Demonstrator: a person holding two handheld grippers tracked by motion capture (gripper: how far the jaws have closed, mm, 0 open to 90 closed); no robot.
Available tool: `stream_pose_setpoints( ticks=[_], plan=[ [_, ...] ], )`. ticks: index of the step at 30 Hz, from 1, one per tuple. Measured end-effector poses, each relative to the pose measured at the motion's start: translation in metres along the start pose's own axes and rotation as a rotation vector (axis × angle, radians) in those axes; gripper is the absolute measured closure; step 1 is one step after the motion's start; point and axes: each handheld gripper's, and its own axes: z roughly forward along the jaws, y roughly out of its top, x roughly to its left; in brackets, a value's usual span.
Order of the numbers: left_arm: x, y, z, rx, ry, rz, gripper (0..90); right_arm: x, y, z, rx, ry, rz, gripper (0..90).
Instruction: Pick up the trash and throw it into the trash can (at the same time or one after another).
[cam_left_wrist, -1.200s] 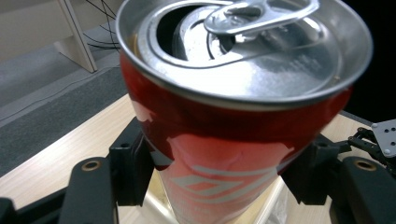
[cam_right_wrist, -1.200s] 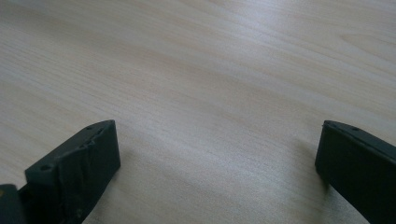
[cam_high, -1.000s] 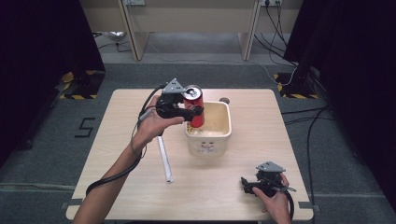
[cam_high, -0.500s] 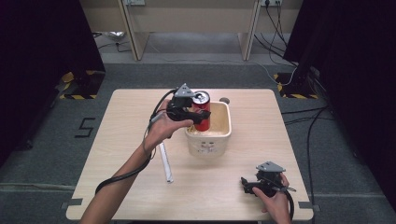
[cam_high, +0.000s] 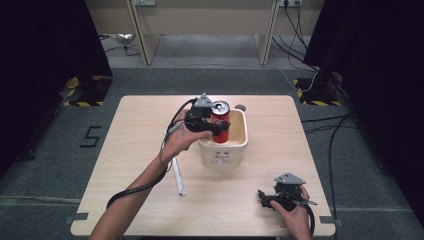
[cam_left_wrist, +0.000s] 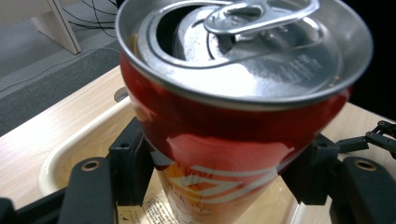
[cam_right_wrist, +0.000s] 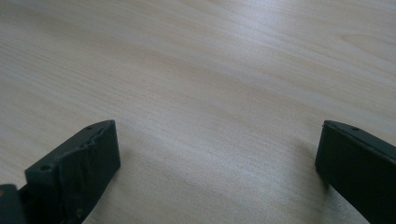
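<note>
A red drink can (cam_high: 220, 122) with an opened silver top stands upright, partly inside the cream plastic tub (cam_high: 239, 144) near the table's middle. My left gripper (cam_high: 218, 126) is shut on the can from the left; in the left gripper view both black jaws press on the red can (cam_left_wrist: 219, 140) over the tub's rim (cam_left_wrist: 70, 149). At the table's front right my right gripper (cam_high: 262, 196) rests low on the wood, open, with only bare tabletop between its jaws (cam_right_wrist: 215, 154).
A white stick-like object (cam_high: 178, 174) lies on the table left of the tub. A small round grey hole (cam_high: 240, 107) sits behind the tub. Cables trail from both grippers. Dark curtains flank the table.
My left gripper has carried the can to the right and lower, from beside the tub's left rim to partly inside the tub. The right gripper has stayed still.
</note>
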Motion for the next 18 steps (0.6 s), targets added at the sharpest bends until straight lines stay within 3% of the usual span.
stream_pose_setpoints(
  ticks=[8,18],
  plan=[
    [0.001,-0.008,0.012,0.034,-0.001,-0.003,34.1,0.000,0.000,0.000,-0.001,0.001,0.000,0.2],
    [0.005,-0.016,0.015,0.052,-0.001,-0.009,34.0,0.000,0.000,0.000,0.000,0.002,-0.001,0.2]
  ],
)
